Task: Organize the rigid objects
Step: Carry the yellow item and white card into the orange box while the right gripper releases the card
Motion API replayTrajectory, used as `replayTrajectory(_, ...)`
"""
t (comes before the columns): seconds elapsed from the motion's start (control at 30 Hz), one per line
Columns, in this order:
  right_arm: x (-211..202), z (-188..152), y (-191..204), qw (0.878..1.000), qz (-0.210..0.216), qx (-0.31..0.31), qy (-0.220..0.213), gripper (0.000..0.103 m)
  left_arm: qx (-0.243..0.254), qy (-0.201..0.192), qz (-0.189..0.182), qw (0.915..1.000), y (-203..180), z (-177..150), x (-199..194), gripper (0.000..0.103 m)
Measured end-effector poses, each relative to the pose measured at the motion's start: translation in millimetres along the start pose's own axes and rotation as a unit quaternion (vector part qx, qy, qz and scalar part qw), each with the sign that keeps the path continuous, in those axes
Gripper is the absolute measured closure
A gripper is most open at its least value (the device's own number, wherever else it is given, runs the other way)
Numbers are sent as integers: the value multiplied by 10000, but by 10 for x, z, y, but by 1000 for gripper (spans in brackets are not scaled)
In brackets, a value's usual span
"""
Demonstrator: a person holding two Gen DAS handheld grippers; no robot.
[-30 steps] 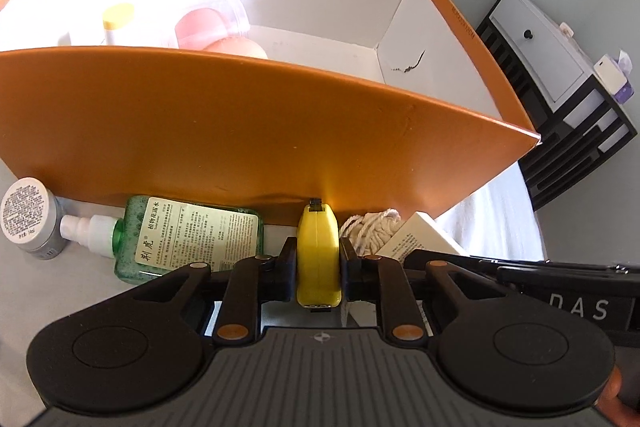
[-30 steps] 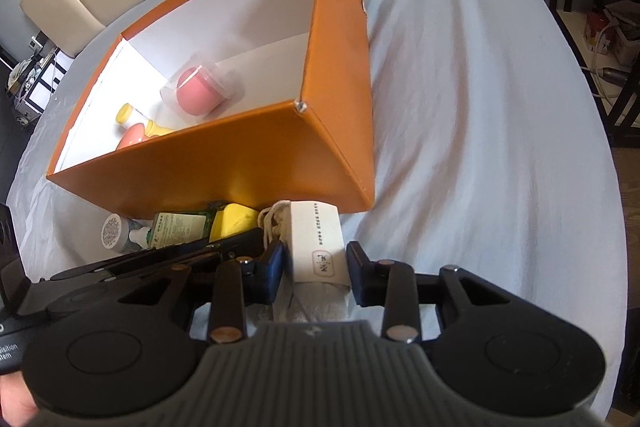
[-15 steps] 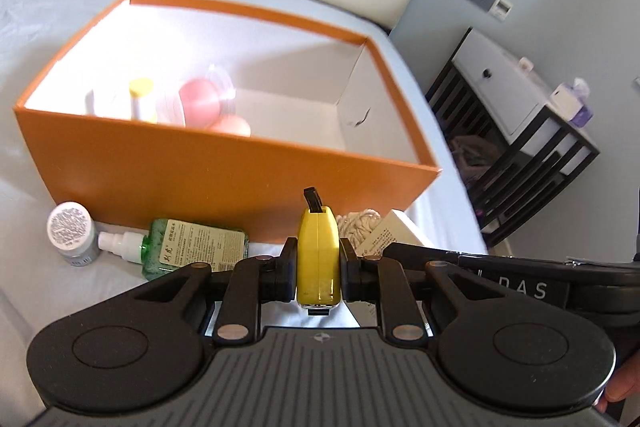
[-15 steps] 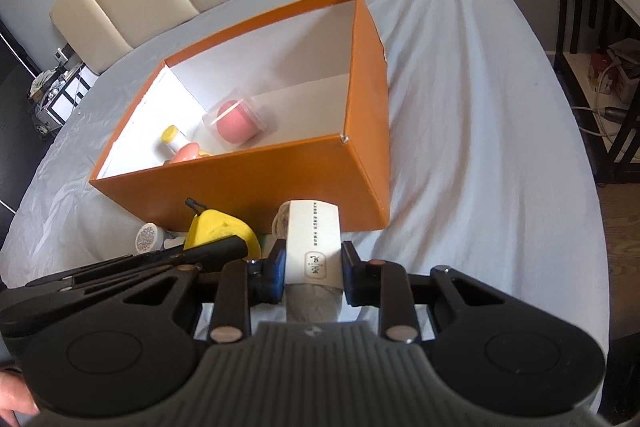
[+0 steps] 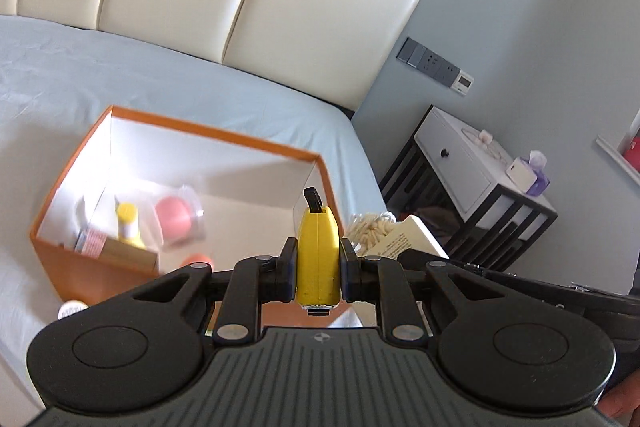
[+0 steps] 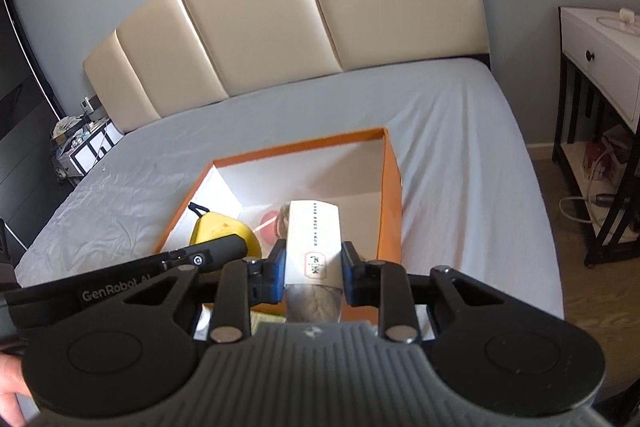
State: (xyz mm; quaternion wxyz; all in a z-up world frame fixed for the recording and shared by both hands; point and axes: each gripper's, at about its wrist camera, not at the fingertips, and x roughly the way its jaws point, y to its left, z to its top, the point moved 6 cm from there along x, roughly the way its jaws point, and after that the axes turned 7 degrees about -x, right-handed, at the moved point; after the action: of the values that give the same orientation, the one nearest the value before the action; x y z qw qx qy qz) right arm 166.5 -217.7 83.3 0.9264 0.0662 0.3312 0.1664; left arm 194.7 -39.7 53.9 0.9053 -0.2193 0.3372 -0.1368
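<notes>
My left gripper [image 5: 318,259] is shut on a yellow tape measure [image 5: 318,255] and holds it in the air above the near edge of the orange box [image 5: 208,143]. My right gripper [image 6: 313,267] is shut on a roll with a white paper label [image 6: 314,239], held above the same box [image 6: 390,203]. The tape measure [image 6: 218,231] also shows in the right wrist view, left of the roll. The roll with its twine end [image 5: 372,227] shows right of the tape measure in the left wrist view. Inside the box lie a pink item in clear plastic [image 5: 174,215] and a yellow-capped bottle [image 5: 128,223].
The box stands on a bed with a pale sheet [image 6: 452,131] and a cream headboard [image 6: 280,27]. A small grey-lidded jar [image 5: 72,307] stands by the box's near wall. A white and black nightstand [image 5: 472,183] is to the right of the bed.
Both grippers have risen with their objects from the sheet beside the box to above its near edge. The views now look down into the box from higher up.
</notes>
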Motion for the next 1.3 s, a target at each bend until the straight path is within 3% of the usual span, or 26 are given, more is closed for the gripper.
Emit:
replayTrajectory(0.1,103,284,31,9999,-104,-101,-79,77,-94,-6,-26,10000,-17,259,63,82)
replayTrajectory(0.23,446,549,123,9980,-507,-385,-32,77,-98,84,378,9992,67,639,333,82)
replayTrajectory(0.33,795,601,167,9962,-692,-523,84,77,-497,308,230,9980,278,770,579,82)
replayTrajectory(0.57,1674,358,141,9954,-370,-319,825,77,-989,638,225,9928,769,690,979,82)
replayTrajectory(0.77,2114,167,191,9920,-144,-258,1226,77,-1012,672,375,9919,903,692,1106,82)
replayTrajectory(1.07,2483,-73,116,9804,175,650,1852,77,-953,859,511,9904,989,595,1194,82)
replayTrajectory(1.2,2488,-112,88,9763,301,762,2004,75,-889,925,564,9901,989,549,1184,82)
replayTrajectory(1.3,2413,-124,93,9788,-64,451,1996,70,-848,938,586,9902,992,517,1135,82)
